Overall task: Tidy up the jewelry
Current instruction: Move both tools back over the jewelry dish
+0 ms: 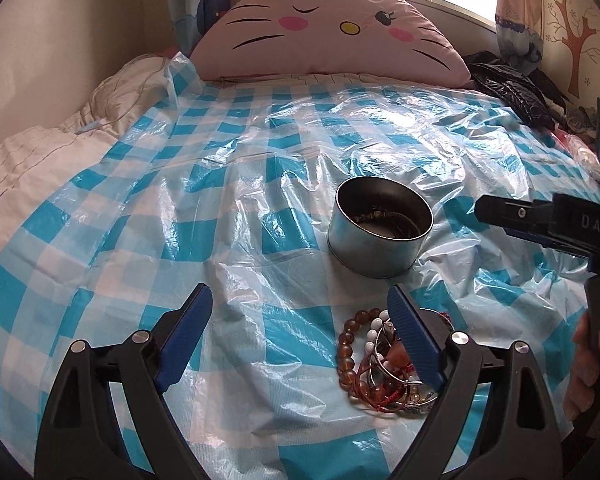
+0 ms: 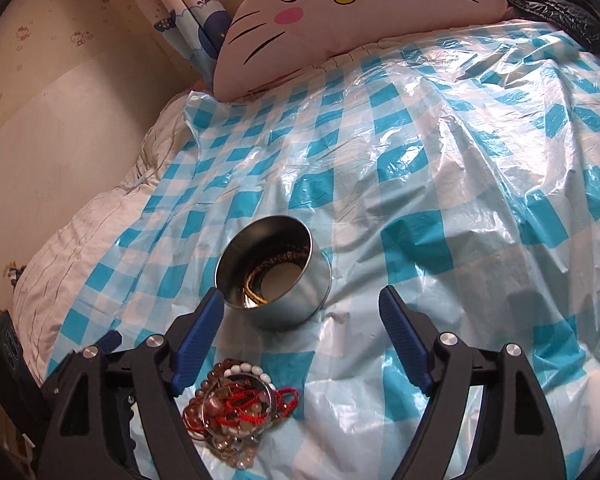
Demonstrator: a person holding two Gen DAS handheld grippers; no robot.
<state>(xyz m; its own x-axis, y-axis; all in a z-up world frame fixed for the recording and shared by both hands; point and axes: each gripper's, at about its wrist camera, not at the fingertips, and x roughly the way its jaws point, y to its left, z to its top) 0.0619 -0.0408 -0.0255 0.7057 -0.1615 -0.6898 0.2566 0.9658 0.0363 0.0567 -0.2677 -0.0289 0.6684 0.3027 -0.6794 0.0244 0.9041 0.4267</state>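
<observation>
We see the round metal tin on the blue checked plastic sheet, bracelets inside; the bracelet pile lies just before it. Left gripper and right gripper gape empty.

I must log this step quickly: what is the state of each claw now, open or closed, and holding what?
Left claw: open, holding nothing.
Right claw: open, holding nothing.
</observation>
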